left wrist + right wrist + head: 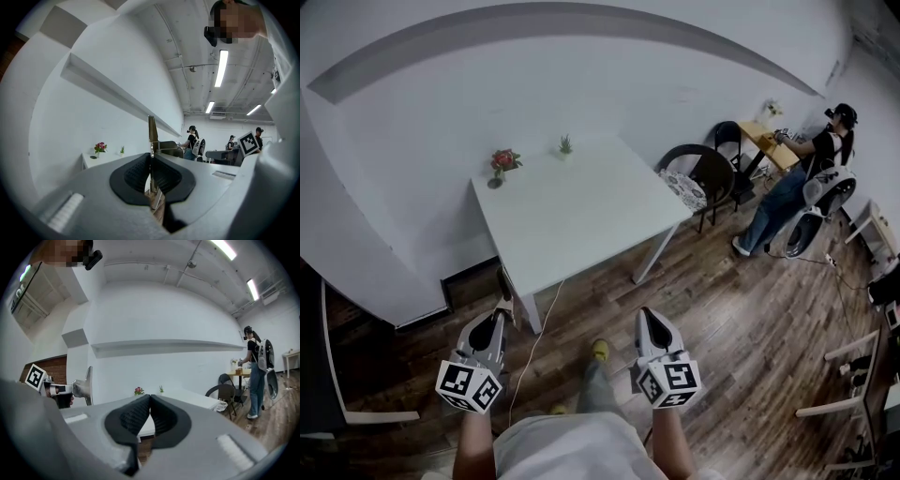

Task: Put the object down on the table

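Observation:
A thin flat metal piece (152, 129) stands upright between the jaws of my left gripper (151, 157), which is shut on it. In the right gripper view the same metal piece (87, 386) shows at the left, sticking out of the left gripper. From the head view, my left gripper (501, 314) and right gripper (647, 314) are held side by side over the wooden floor, short of the white table (581, 216). The right gripper (150, 397) is shut with nothing between its pads.
On the table's far edge stand a small vase of red flowers (502, 161) and a tiny green plant (565, 144). A dark chair (703, 173) stands at the table's right. A person (806, 178) stands at a small desk beyond it. A white cable (539, 337) trails across the floor.

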Demonstrator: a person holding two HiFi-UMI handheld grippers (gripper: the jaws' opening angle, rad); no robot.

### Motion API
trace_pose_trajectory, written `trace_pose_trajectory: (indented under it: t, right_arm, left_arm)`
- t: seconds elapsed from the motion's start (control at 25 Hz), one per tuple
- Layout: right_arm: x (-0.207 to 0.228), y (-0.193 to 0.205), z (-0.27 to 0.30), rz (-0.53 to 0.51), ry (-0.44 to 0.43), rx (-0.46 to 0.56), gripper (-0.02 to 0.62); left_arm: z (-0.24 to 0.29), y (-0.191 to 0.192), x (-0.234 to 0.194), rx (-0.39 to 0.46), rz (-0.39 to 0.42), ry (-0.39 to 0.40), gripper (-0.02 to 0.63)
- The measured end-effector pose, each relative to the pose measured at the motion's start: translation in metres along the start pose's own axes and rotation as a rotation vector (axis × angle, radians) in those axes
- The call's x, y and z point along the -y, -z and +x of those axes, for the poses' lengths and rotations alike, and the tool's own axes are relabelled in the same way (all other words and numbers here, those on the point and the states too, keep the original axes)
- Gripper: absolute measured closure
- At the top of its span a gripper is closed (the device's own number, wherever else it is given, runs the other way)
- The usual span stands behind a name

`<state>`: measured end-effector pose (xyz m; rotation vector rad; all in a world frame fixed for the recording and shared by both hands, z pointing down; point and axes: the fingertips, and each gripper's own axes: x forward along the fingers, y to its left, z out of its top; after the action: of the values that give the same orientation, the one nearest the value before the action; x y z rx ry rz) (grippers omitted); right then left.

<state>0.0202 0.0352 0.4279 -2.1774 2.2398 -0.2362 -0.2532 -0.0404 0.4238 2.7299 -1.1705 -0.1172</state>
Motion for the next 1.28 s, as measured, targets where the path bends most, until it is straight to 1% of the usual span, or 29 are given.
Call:
trace_pose_trajectory:
  t: [0.2, 0.28, 0.36, 0.48, 0.6, 0.92, 1.16, 1.28]
  right_arm:
    - [0.016, 0.003, 0.034, 0.019, -0.038, 0.009, 0.592]
    - [0.029, 0.000, 0.049, 0.029, -0.045, 0.008, 0.592]
    - [0.044, -0.003, 0.068, 0.037, -0.048, 0.006, 0.592]
    - [0.067, -0.002, 0.104, 0.050, -0.056, 0.000, 0.592]
    - [0.094, -0.002, 0.135, 0.069, -0.063, -0.012, 0.592]
    - [0.137, -0.020, 0.212, 0.079, -0.128, -0.019, 0.592]
    - [0.174, -0.031, 0.266, 0.094, -0.160, -0.024, 0.592]
    - [0.192, -0.030, 0.285, 0.100, -0.177, -0.033, 0.592]
  left_arm:
    - [0.026, 0.002, -0.008, -0.008, 0.000, -0.045, 0.597]
    - [0.042, 0.002, -0.007, -0.018, 0.007, -0.050, 0.597]
    - [0.063, 0.005, -0.011, -0.029, 0.019, -0.050, 0.597]
    - [0.101, 0.012, -0.024, -0.049, 0.017, -0.072, 0.597]
    - [0.139, 0.015, -0.024, -0.068, 0.030, -0.073, 0.597]
    - [0.218, 0.009, -0.030, -0.096, 0.060, -0.116, 0.597]
    - [0.277, 0.005, -0.035, -0.109, 0.077, -0.142, 0.597]
    - [0.301, 0.007, -0.032, -0.124, 0.111, -0.157, 0.597]
